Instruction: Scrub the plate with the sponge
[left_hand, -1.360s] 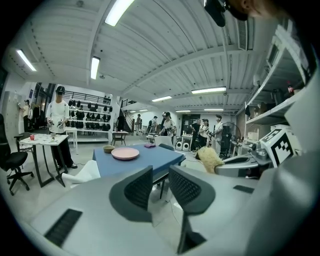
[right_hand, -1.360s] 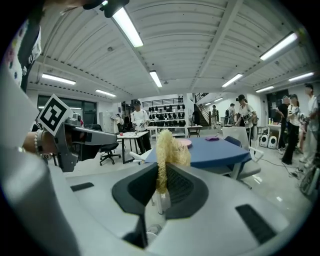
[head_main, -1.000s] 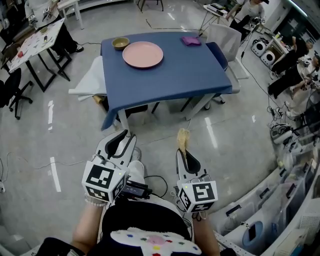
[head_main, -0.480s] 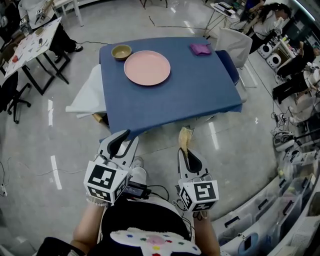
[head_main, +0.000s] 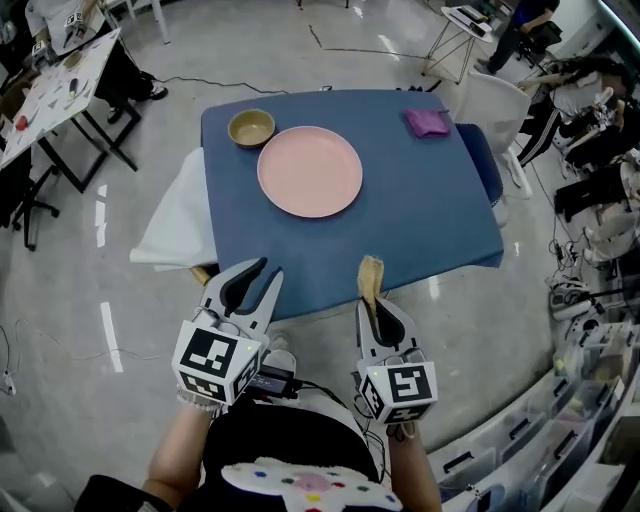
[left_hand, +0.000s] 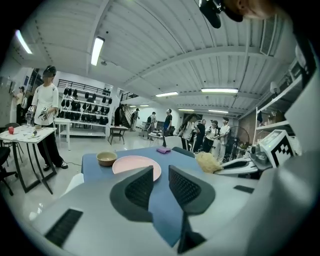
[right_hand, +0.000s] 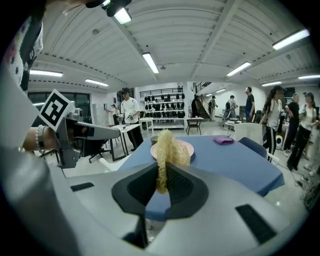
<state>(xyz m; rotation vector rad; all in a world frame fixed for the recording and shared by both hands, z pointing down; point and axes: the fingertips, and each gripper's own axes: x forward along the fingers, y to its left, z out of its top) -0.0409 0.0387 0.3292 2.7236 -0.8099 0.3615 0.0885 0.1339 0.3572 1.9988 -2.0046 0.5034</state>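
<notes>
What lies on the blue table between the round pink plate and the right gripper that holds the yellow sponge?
Nothing: in the head view only bare blue tablecloth separates the round pink plate from the right gripper with its yellow sponge.

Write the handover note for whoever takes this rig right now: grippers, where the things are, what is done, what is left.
Right gripper: shut on the yellowish fibrous sponge, which sticks out past the jaws.
Left gripper: open, nothing between the jaws.
Both are held near the blue table's near edge, short of the plate.
Round pink plate: flat on the table's far half, with a small tan bowl beside it and a purple cloth at the far right corner.
Done: sponge is in hand.
Left: bring the sponge to the plate and scrub. The left gripper could probably steady the rim.
</notes>
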